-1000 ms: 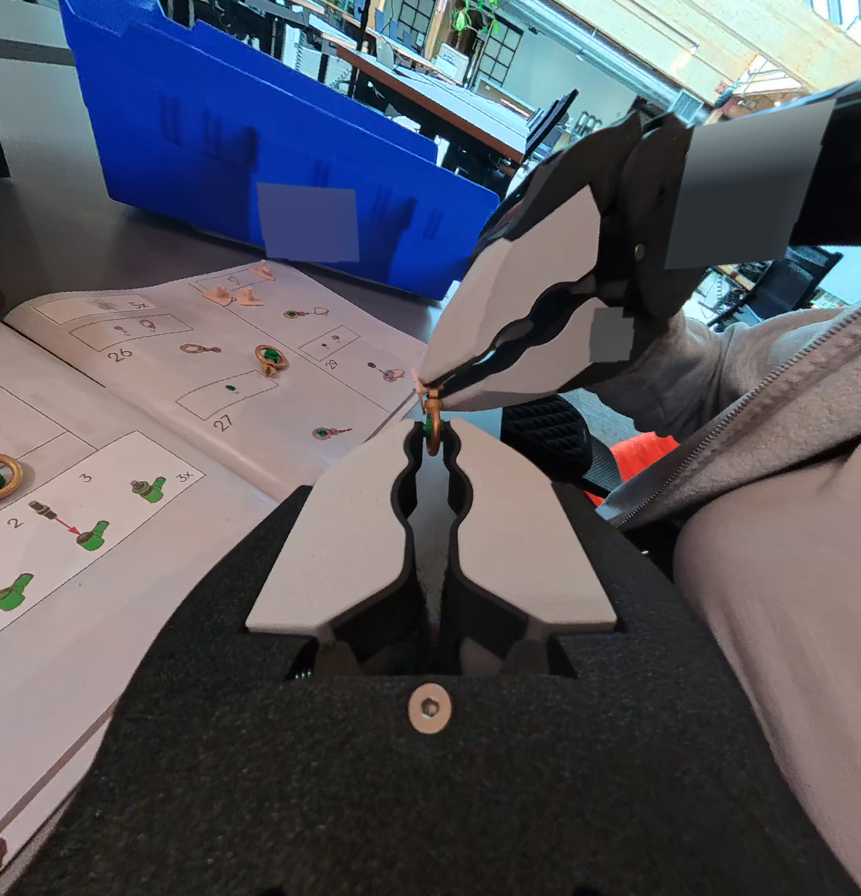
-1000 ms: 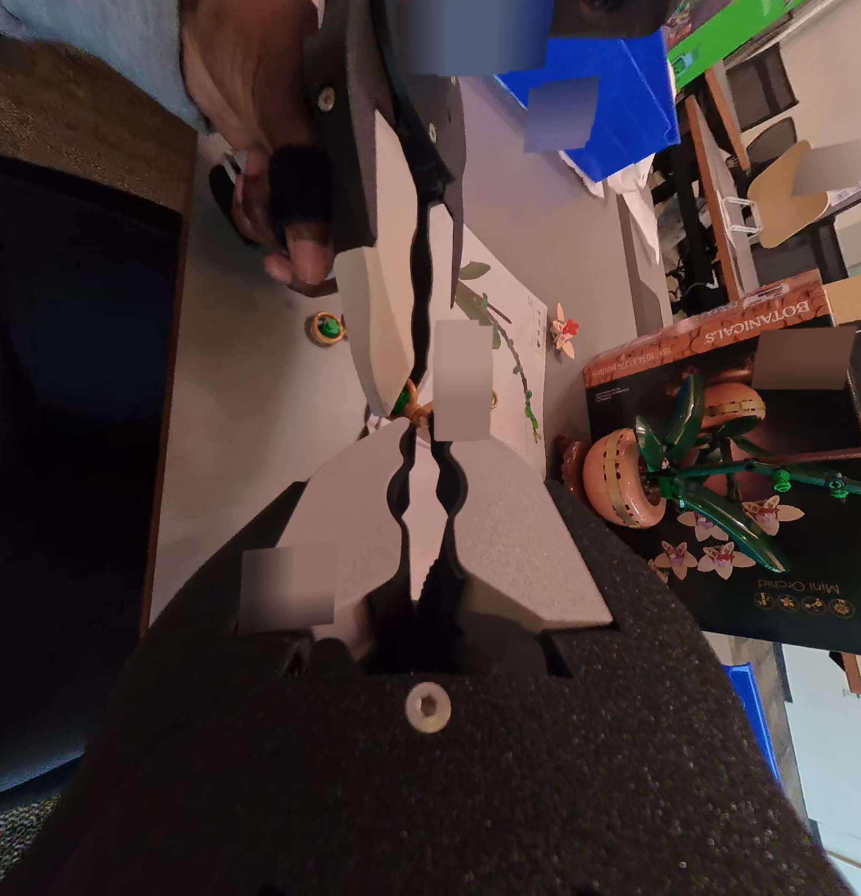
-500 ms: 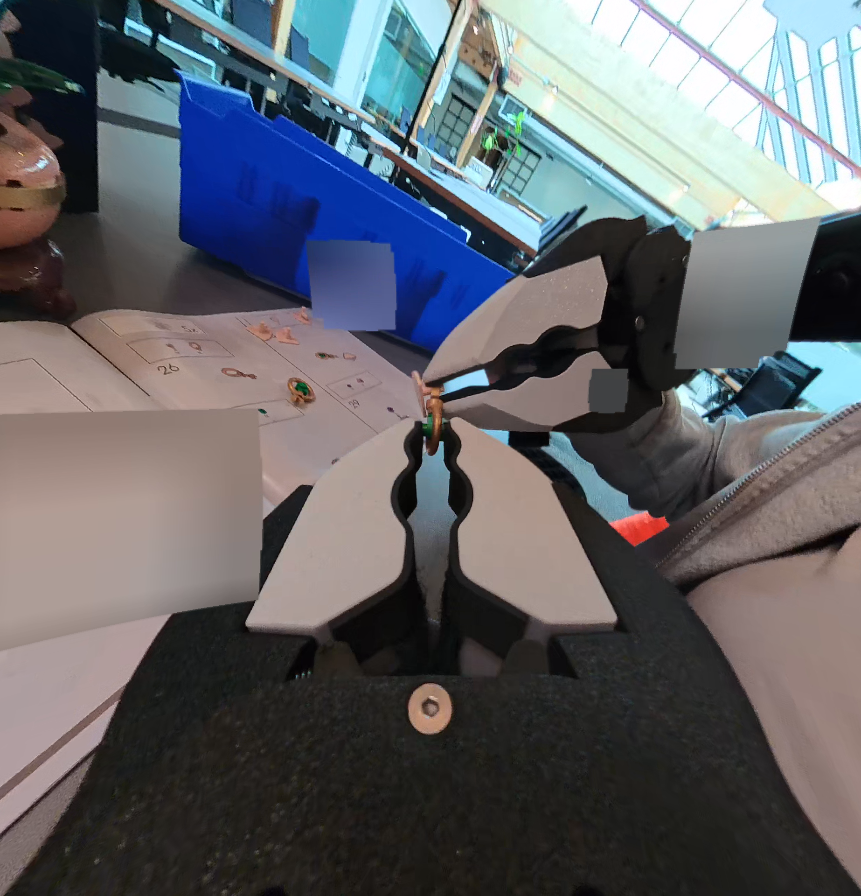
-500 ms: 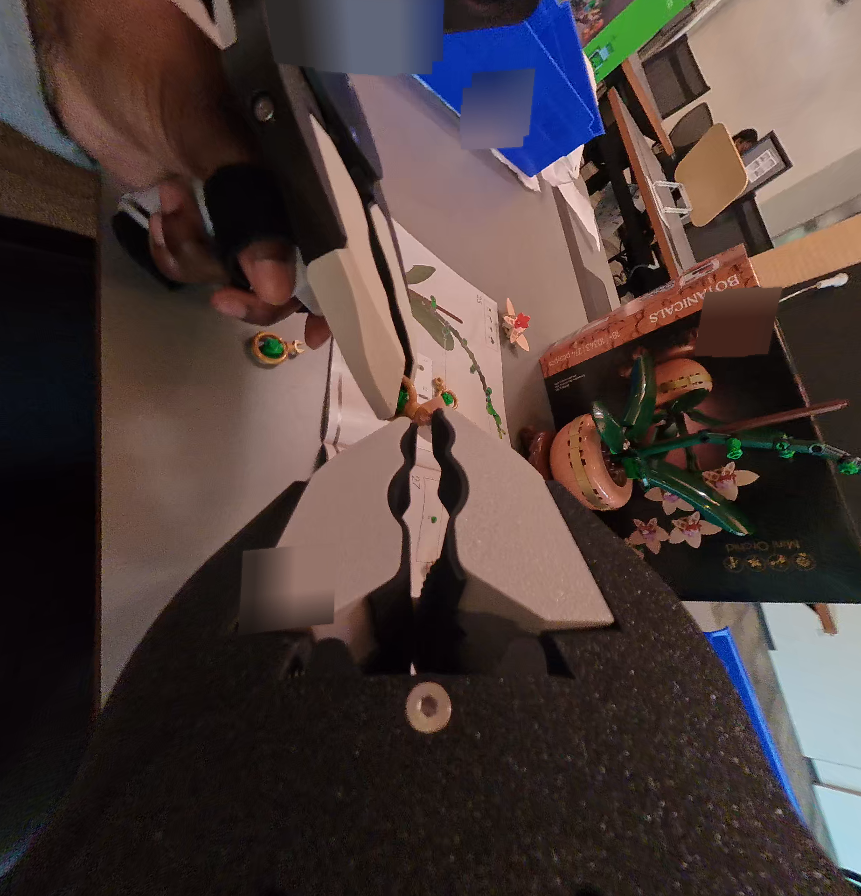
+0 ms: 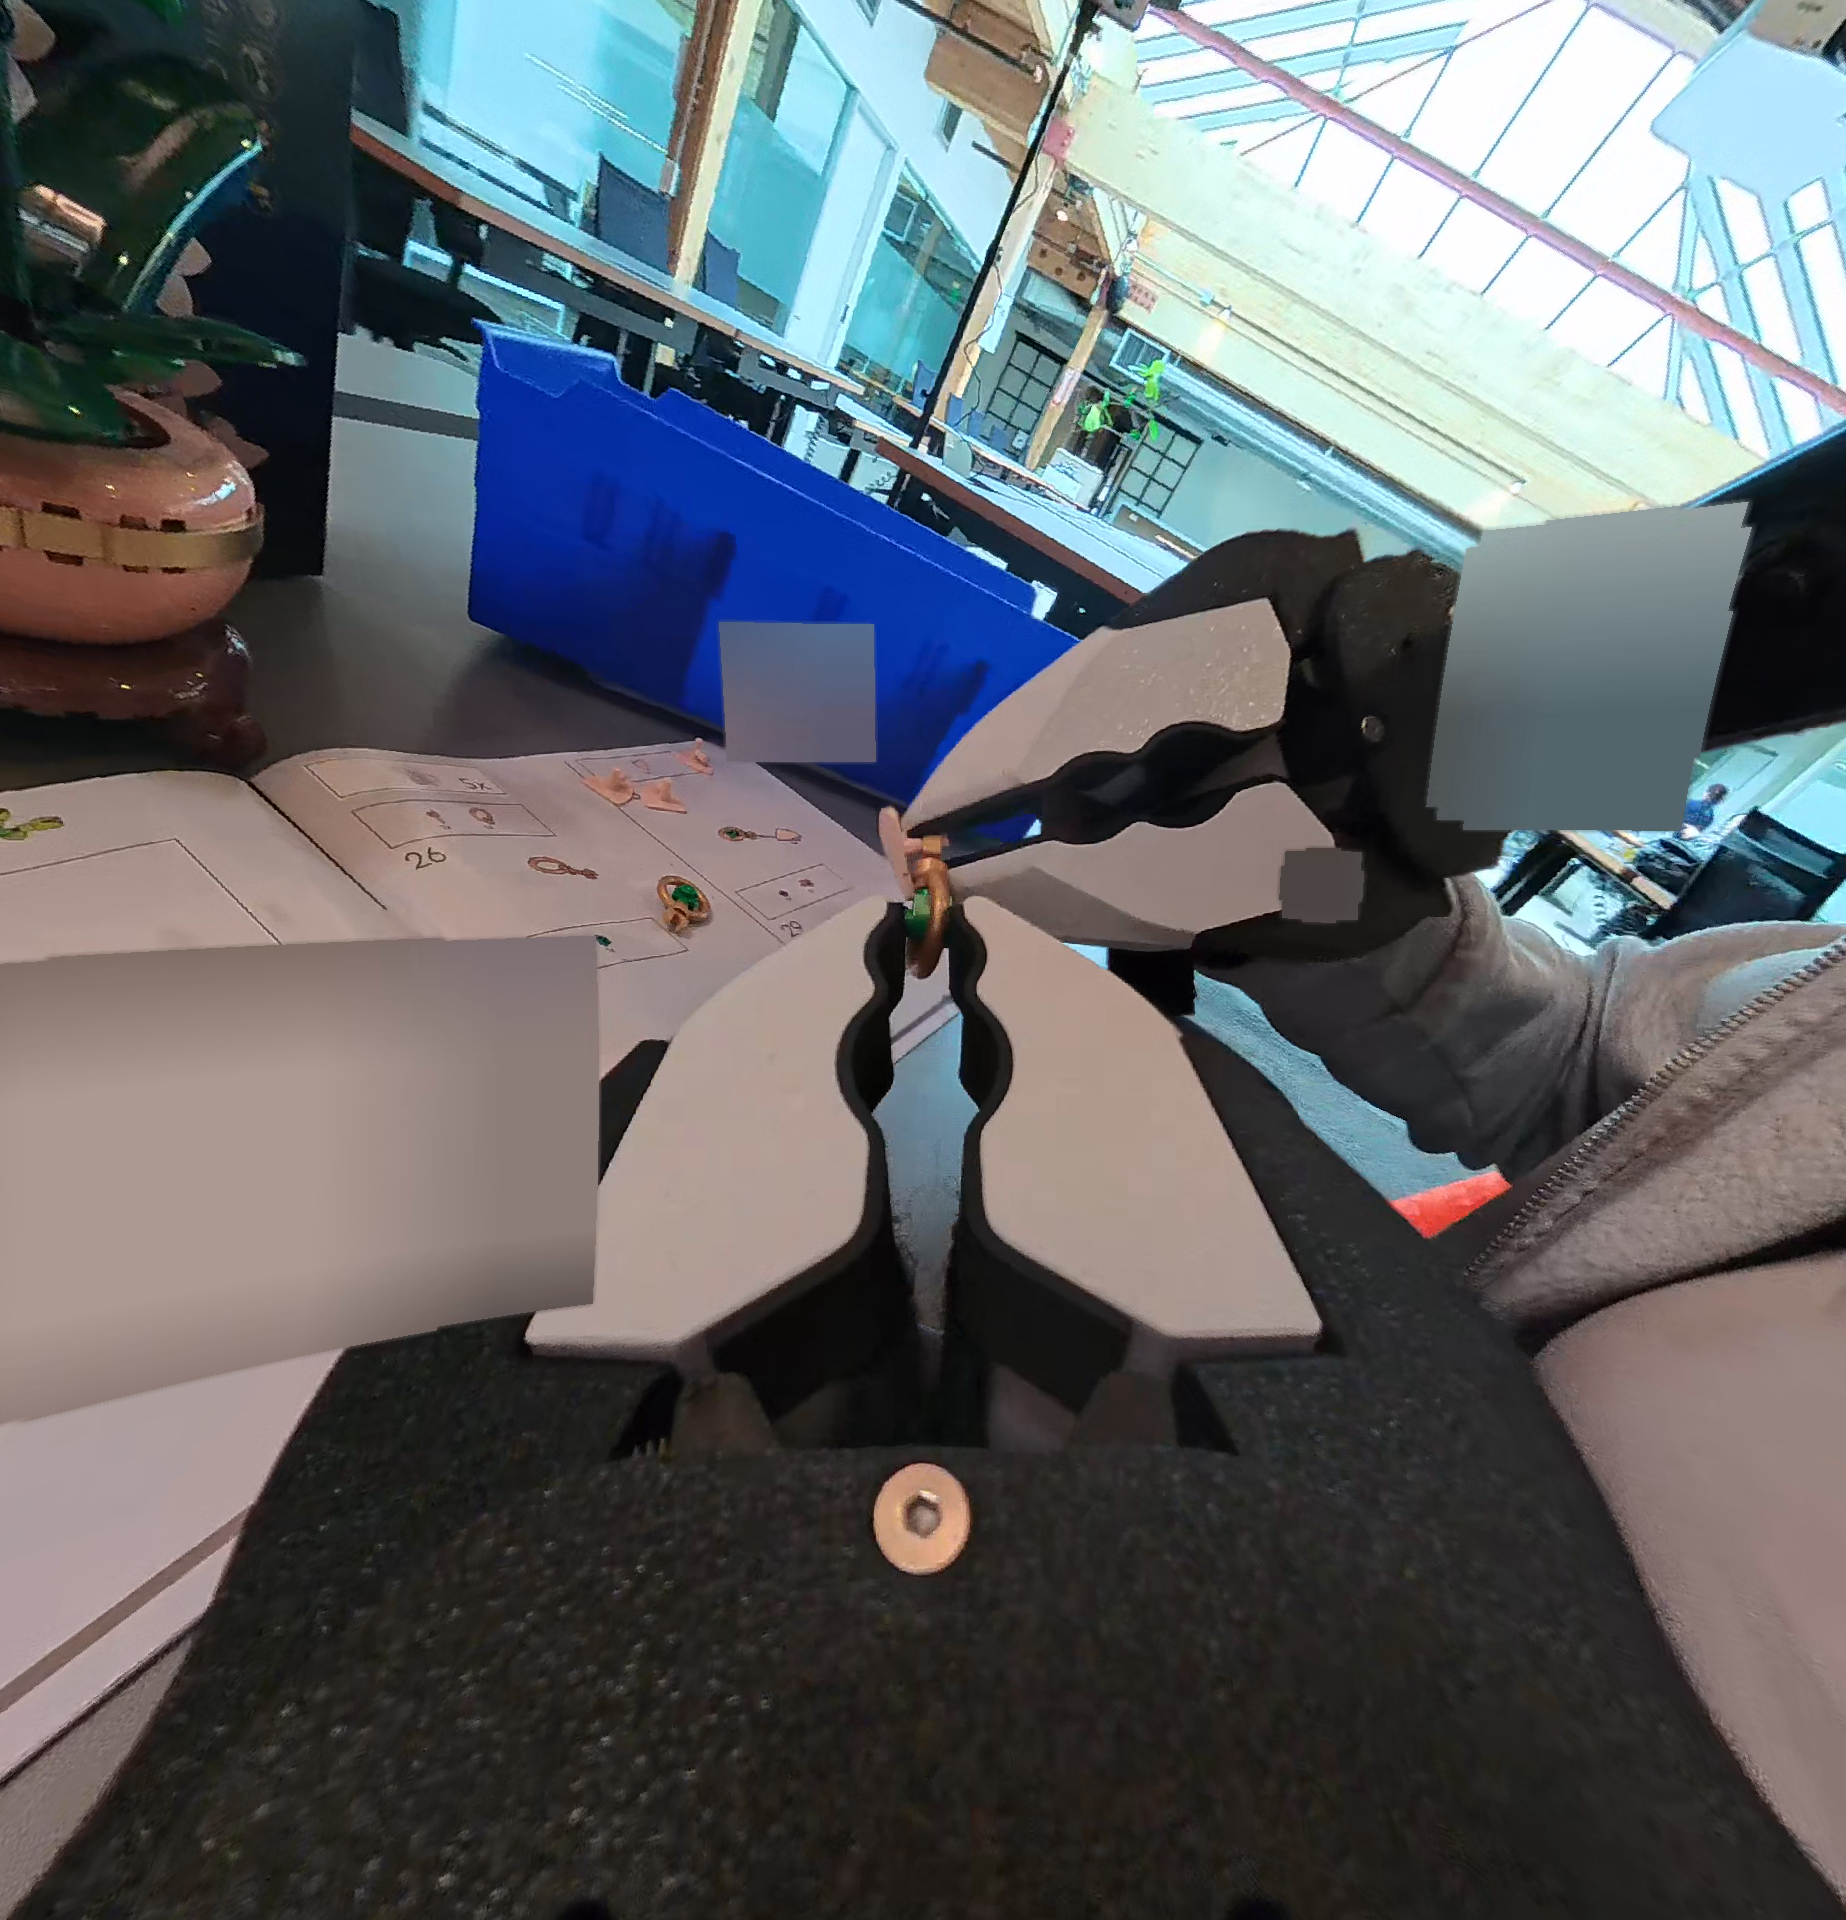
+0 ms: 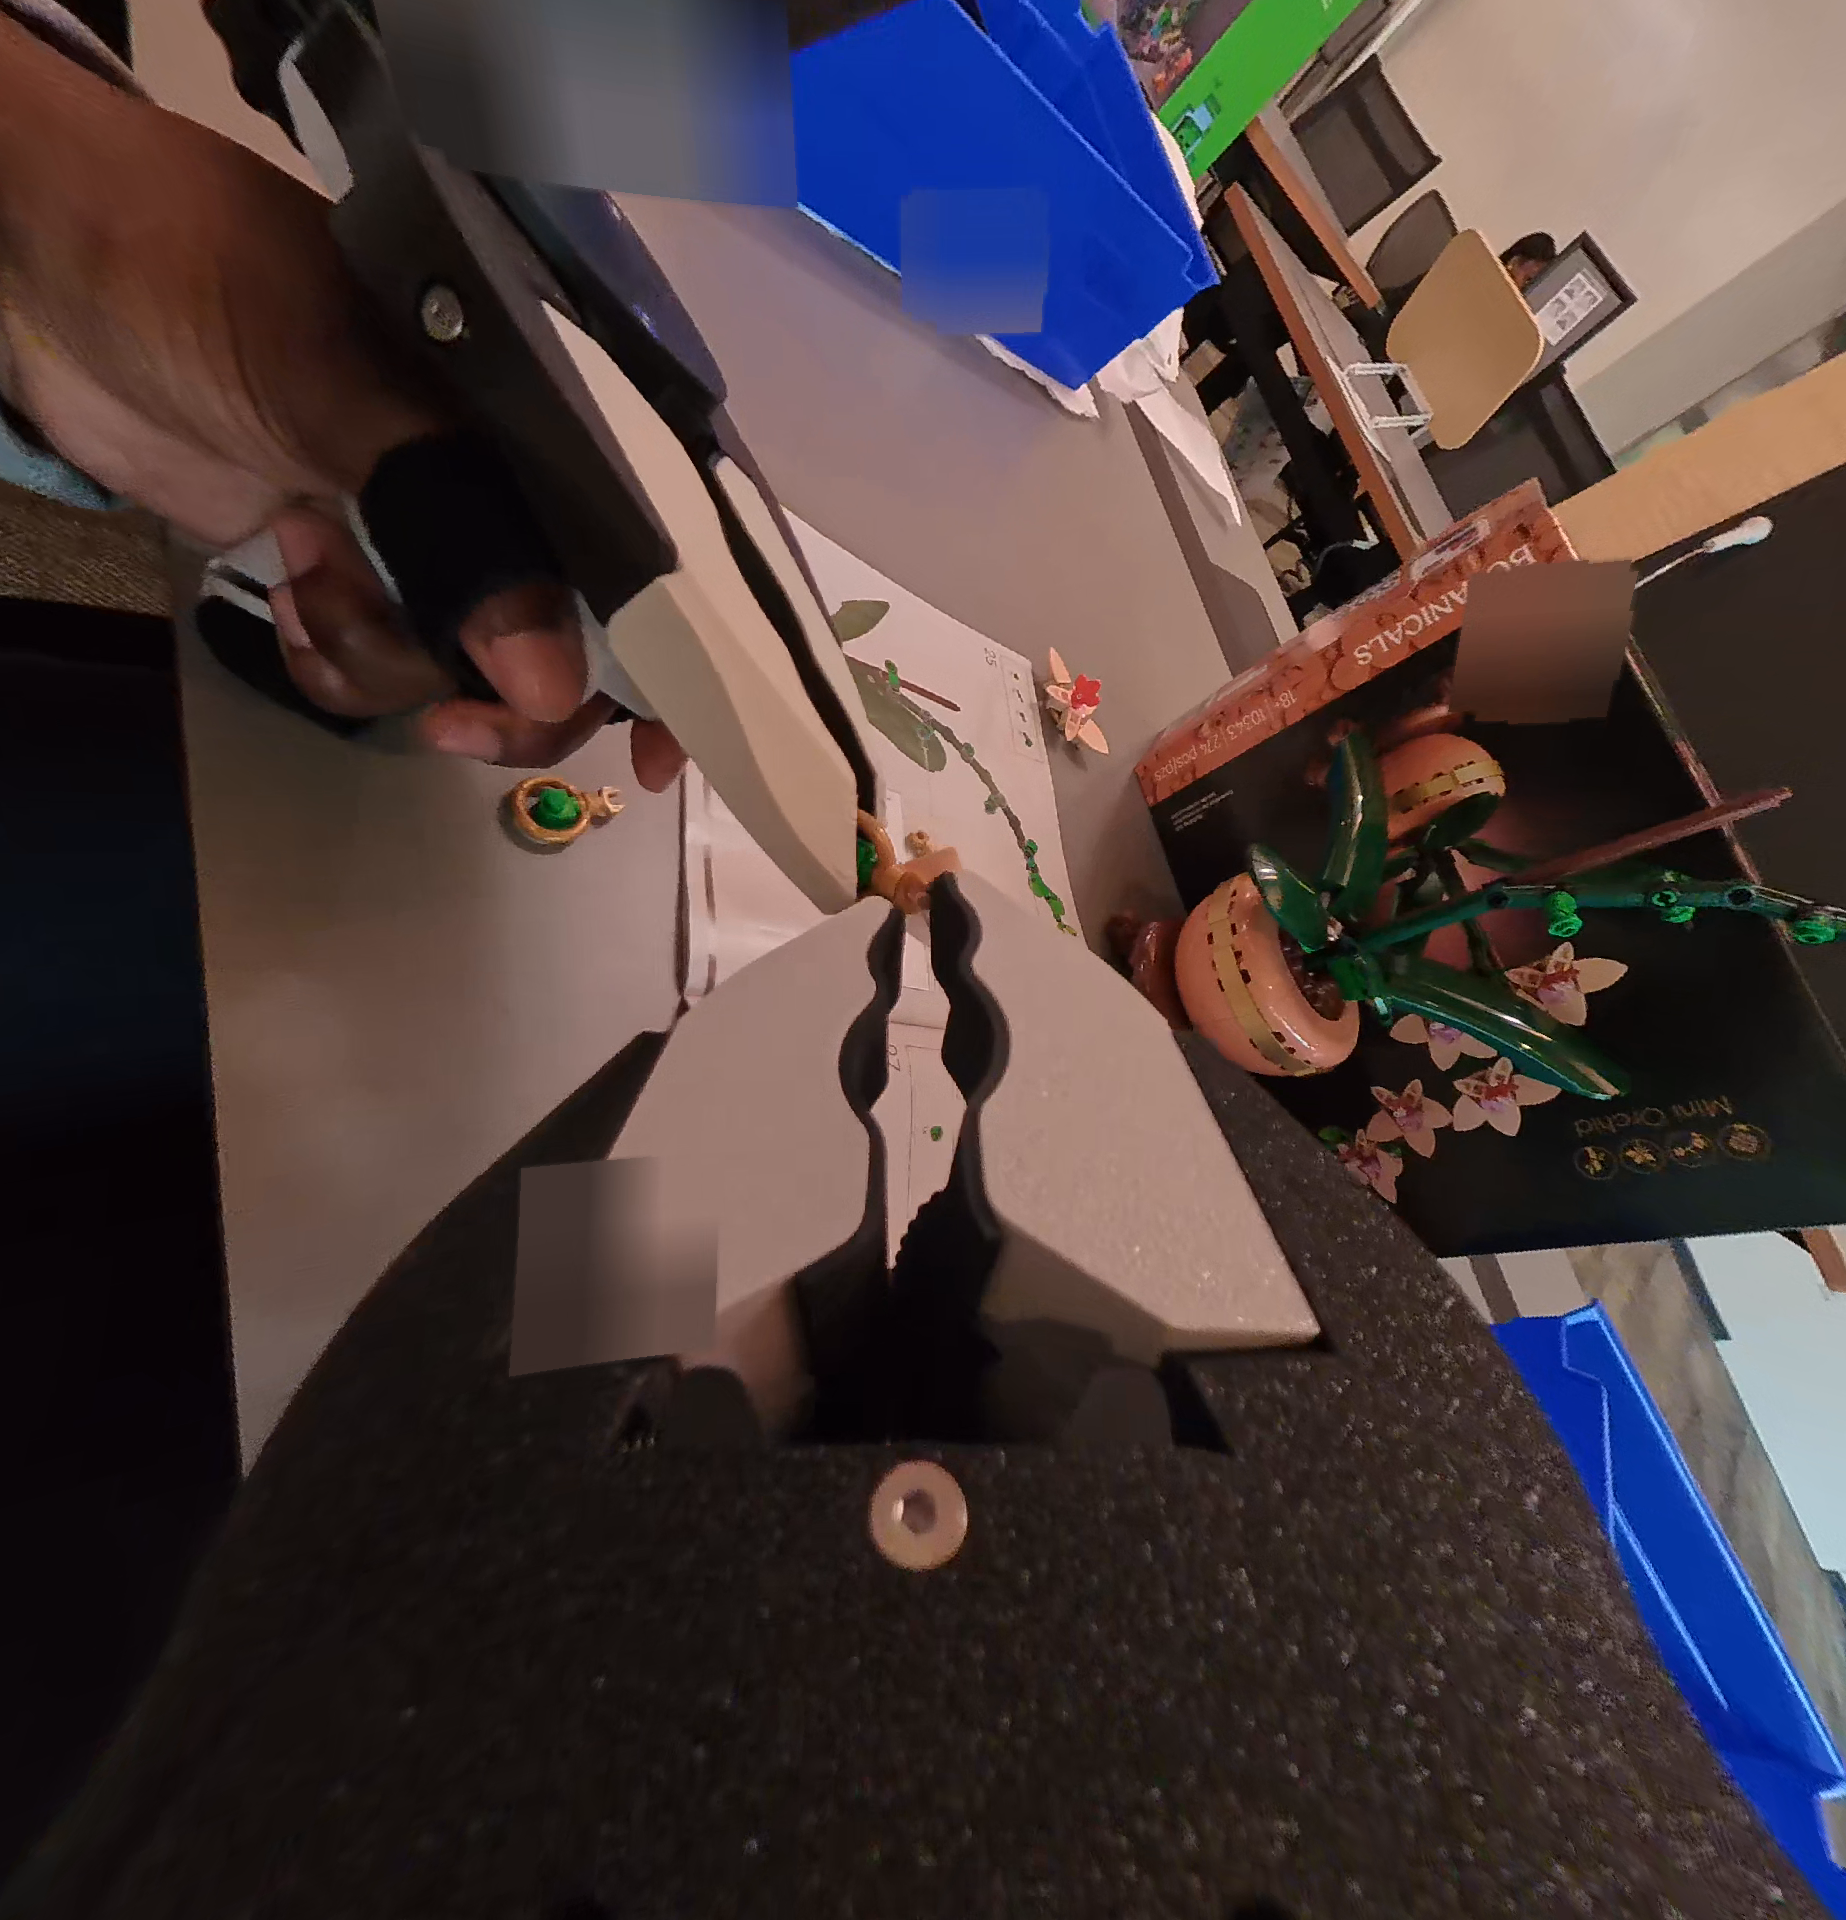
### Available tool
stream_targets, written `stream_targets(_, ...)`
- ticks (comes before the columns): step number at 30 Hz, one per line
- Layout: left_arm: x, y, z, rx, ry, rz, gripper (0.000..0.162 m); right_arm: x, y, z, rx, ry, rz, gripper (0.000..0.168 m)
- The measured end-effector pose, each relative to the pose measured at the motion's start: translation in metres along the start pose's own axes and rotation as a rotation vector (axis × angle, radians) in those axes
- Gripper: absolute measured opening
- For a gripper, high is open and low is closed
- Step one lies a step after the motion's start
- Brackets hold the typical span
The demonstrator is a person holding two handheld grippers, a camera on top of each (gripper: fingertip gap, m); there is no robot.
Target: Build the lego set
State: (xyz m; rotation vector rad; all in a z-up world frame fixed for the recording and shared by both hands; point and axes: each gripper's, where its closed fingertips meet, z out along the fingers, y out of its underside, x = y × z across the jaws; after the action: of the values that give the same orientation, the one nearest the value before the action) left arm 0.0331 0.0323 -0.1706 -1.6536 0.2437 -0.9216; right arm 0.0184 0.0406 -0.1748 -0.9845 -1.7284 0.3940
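Observation:
My left gripper (image 5: 924,920) is shut on a gold ring with a green stud (image 5: 925,928), held above the open instruction booklet (image 5: 462,862). My right gripper (image 5: 914,834) comes in from the right, shut on a small pale petal piece (image 5: 894,840) that touches the ring's top. In the right wrist view the right gripper (image 6: 917,899) pinches the tan piece (image 6: 931,864) at its tips. The left gripper (image 6: 857,868) reaches in from the upper left with the ring (image 6: 873,844). How the two pieces join is hidden by the fingertips.
Another gold ring (image 5: 683,902) and loose pale petals (image 5: 638,792) lie on the booklet. A further ring (image 6: 552,810) lies on the grey table. A pink pot with green leaves (image 6: 1262,987), the set's box (image 6: 1677,1039), a small flower (image 6: 1077,698) and a blue bin (image 5: 690,592) stand behind.
Both grippers stayed tip to tip on the ring and petal. The left wrist view tilted upward, bringing the pot into view. The right gripper turned from steeply tilted to more level.

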Motion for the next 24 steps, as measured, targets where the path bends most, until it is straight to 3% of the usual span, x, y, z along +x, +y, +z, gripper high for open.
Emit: stream_targets(24,-0.0025,-0.0008,0.0004,0.032,-0.016,-0.052,0.006,-0.0001,0.0009,0.0043,-0.051,0.125,-0.037,0.004)
